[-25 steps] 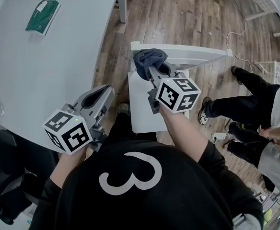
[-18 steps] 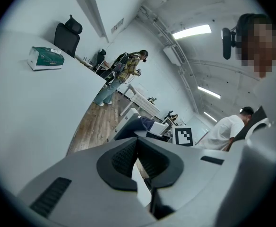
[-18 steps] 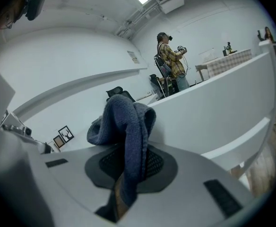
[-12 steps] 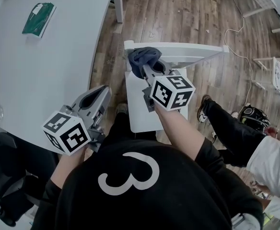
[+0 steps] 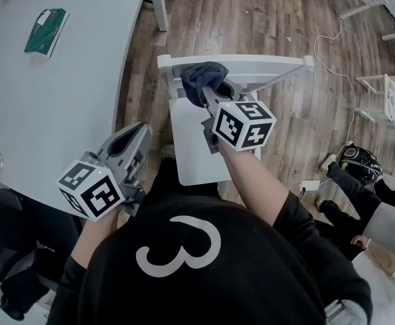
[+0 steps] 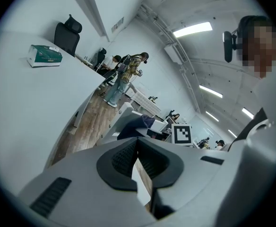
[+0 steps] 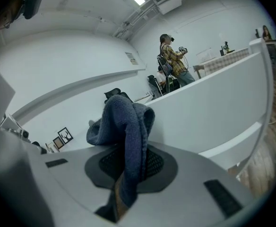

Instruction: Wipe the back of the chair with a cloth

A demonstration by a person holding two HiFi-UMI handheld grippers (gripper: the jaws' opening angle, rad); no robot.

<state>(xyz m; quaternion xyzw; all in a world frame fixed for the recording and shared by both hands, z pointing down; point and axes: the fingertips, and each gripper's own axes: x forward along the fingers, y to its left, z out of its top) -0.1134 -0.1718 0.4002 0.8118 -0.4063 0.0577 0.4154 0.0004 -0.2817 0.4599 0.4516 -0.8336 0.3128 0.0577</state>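
Nearest, the left gripper [image 5: 131,141] hangs by the edge of the grey surface [image 5: 49,107], its fingers [image 6: 128,156] pressed together on nothing. Farther out, the right gripper [image 7: 128,161] is clamped on the dark blue cloth [image 5: 201,80]. From the head view the cloth hides that gripper's fingertips. It lies bunched against the left end of the white chair back [image 5: 268,65]. The person's black top [image 5: 184,269] cuts off the near edge of the seat [image 5: 191,147].

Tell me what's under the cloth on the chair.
The cloth, pinched in the right claw, lies over the top of the white chair back. That stretch of it is covered and can't be seen.
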